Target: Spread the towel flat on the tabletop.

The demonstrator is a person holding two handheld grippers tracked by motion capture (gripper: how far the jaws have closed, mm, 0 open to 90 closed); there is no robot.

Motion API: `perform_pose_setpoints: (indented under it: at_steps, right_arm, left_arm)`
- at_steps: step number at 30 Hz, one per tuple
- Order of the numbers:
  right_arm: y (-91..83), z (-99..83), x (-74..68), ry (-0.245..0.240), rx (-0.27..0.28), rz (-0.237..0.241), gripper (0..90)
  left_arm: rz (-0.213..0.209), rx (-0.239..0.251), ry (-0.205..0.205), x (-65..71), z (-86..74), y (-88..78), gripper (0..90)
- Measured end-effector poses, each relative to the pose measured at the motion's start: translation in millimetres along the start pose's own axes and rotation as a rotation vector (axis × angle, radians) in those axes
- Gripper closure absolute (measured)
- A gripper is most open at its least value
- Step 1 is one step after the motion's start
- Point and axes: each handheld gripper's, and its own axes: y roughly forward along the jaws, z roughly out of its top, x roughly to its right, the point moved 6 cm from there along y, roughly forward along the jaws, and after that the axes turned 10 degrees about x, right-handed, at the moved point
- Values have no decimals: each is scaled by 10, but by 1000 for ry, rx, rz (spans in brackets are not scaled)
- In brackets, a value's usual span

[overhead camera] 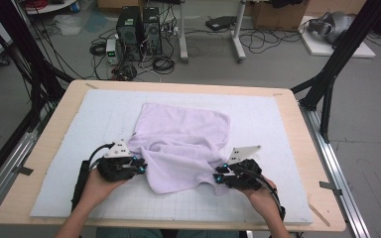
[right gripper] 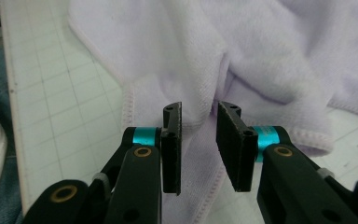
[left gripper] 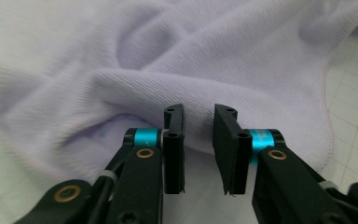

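Lilac towel (overhead camera: 181, 146) lies rumpled on the white gridded mat (overhead camera: 79, 129), mid-counter, pulled toward the near edge, its near part bunched between the two hands.

Left hand-held gripper (overhead camera: 140, 165) sits at the towel's near-left side. In the left gripper view (left gripper: 198, 140) its jaws stand a small way apart, aimed at a raised fold, nothing pinched. Right hand-held gripper (overhead camera: 220, 173) is at the near-right side. In the right gripper view (right gripper: 199, 140) it has a similar narrow gap, pointed at the hemmed edge and a crease, nothing held.

Step in hand looks like taking hold of the towel's near side with both, probably to spread or fold it. To do it well: slide each lower jaw under one layer at the hem, not the bulky fold, close fully before lifting, and keep both hands level so the cloth doesn't drag or twist.

Surface: light wooden counter (overhead camera: 54, 144), mat with faint grid covering most of it. Room: grey floor, computer towers (overhead camera: 139, 32) and loose cables beyond the far edge, black frame legs on both sides.
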Motion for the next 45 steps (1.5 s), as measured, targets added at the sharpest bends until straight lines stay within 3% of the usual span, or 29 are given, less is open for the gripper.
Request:
perform_pose_setpoints:
  at_steps: [4, 8, 11, 13, 15, 18, 23, 27, 29, 32, 34, 35, 39, 42, 45]
  right_arm:
    - [161, -87, -28, 0, -51, 27, 685]
    - [285, -110, -67, -11, -75, 39, 666]
    - [316, -109, -57, 1, -75, 49, 670]
    - [326, -110, -66, 10, -75, 63, 703]
    - [319, -107, -85, 1, -76, 70, 759]
    - [292, -89, -118, -19, -73, 70, 798]
    - [149, 6, -205, -40, -27, 87, 812]
    - [-28, 86, -363, -57, 17, 98, 814]
    - [-118, 118, -465, -72, 26, 114, 814]
    - [-286, 210, -635, -83, 102, 182, 764]
    - [-368, 269, -642, -91, 128, 161, 722]
    - [-382, 289, -622, -91, 126, 144, 699]
    - [-269, 284, -464, -95, 81, 88, 657]
    - [-84, 203, -395, -102, 28, 85, 633]
    - [147, 98, -335, -88, -14, 92, 600]
  left_arm:
    - [-2, -54, 34, 73, -31, 189, 601]
    - [45, -65, 88, 135, -16, 333, 598]
    - [67, -56, 108, 144, 4, 359, 691]
    - [79, -49, 127, 155, 14, 352, 817]
    - [71, -58, 128, 155, 24, 320, 849]
    - [56, -17, 106, 173, 72, 166, 863]
    - [65, 51, 98, 221, 140, -294, 866]
    - [84, 69, 123, 302, 190, -683, 867]
    - [73, 84, 126, 354, 232, -851, 867]
    - [47, 98, 121, 424, 256, -989, 812]
    - [55, 84, 121, 420, 238, -982, 621]
    - [53, 83, 114, 405, 221, -955, 590]
    - [42, 75, 83, 292, 122, -761, 550]
    - [27, 63, 63, 220, 17, -548, 548]
    - [20, -30, 78, 185, -107, -322, 533]
